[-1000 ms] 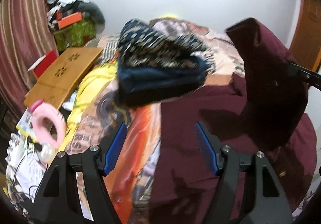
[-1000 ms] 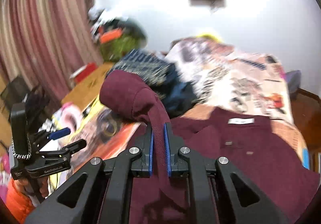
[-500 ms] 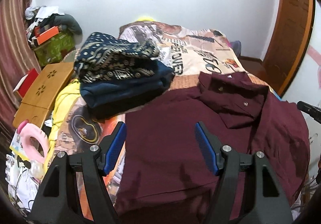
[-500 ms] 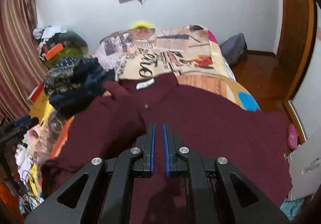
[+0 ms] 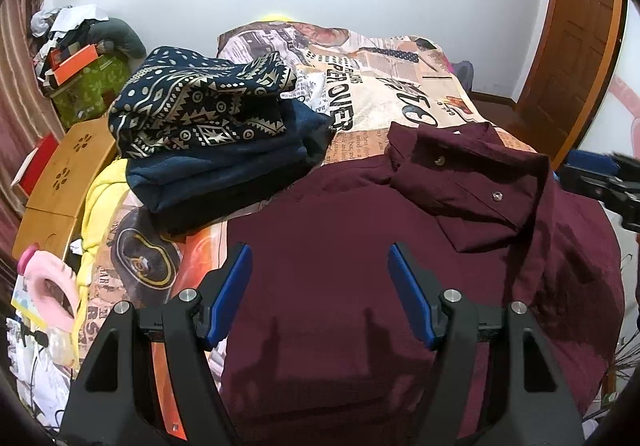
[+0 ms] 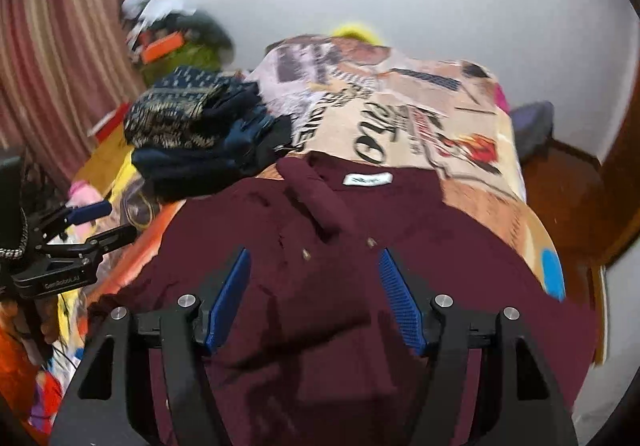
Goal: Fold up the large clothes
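Sleeve (earlier pinched) now free of right gripper.

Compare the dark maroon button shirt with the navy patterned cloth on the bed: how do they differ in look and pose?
The dark maroon button shirt is plain in colour; the navy patterned cloth bears pale geometric prints. The shirt lies spread across the bed's near end, only one flap folded over; the patterned cloth is bundled compactly. The shirt rests directly on the bedcover; the patterned cloth tops a stack of dark garments. Neither is gripped.

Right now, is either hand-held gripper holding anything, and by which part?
Nothing is held. The right hand-held gripper has just been opening, nothing between its jaws, above the maroon shirt. The left hand-held gripper is open too.
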Available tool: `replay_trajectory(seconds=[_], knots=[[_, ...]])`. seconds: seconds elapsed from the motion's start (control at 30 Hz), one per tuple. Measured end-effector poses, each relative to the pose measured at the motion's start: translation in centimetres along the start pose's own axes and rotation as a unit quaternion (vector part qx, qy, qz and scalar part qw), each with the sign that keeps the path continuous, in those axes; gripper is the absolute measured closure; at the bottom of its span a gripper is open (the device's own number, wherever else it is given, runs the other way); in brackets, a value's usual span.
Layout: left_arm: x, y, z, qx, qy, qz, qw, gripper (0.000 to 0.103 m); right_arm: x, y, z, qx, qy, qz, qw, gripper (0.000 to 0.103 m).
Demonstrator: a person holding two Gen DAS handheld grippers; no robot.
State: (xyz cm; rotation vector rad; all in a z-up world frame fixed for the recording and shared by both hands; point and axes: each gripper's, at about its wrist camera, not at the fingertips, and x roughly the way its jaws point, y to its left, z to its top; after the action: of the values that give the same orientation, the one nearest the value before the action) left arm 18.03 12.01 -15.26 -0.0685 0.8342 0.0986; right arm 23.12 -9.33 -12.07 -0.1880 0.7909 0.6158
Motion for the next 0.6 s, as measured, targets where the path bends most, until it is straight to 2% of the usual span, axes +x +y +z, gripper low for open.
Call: replay_trajectory(seconds=[0.23, 0.33, 0.43, 0.47, 0.5, 0.53, 0.6], knots=[[2.1, 0.7, 0.3, -0.003, 0.011, -0.004, 0.9999, 0.034, 6.3, 0.9, 3.2, -0.055, 0.060, -0.021, 0.996, 0.040], [3.2, 1.1, 0.2, -0.008, 0.022, -0.006, 0.9997, 0.034, 8.7, -0.2, 4.4, -0.037, 0.086, -0.021, 0.995, 0.040], [4.1, 1.4, 0.0, -0.014, 0.032, -0.008, 0.9994, 0.034, 10.7, -1.5, 5.0, -0.001, 0.119, -0.001, 0.993, 0.041], [4.4, 1.5, -0.2, -0.017, 0.035, -0.008, 0.9992, 0.034, 11.0, -1.9, 5.1, 0.011, 0.123, 0.007, 0.992, 0.049], [4.6, 1.6, -0.3, -0.019, 0.040, -0.009, 0.9990, 0.034, 11.5, -2.3, 5.1, 0.027, 0.131, 0.020, 0.991, 0.067], [4.8, 1.6, -0.4, -0.021, 0.042, -0.010, 0.9988, 0.034, 11.7, -2.6, 5.0, 0.041, 0.137, 0.035, 0.989, 0.077], [5.2, 1.7, -0.5, -0.024, 0.051, -0.015, 0.9983, 0.034, 11.4, -2.9, 4.9, 0.063, 0.130, 0.046, 0.988, 0.085]])
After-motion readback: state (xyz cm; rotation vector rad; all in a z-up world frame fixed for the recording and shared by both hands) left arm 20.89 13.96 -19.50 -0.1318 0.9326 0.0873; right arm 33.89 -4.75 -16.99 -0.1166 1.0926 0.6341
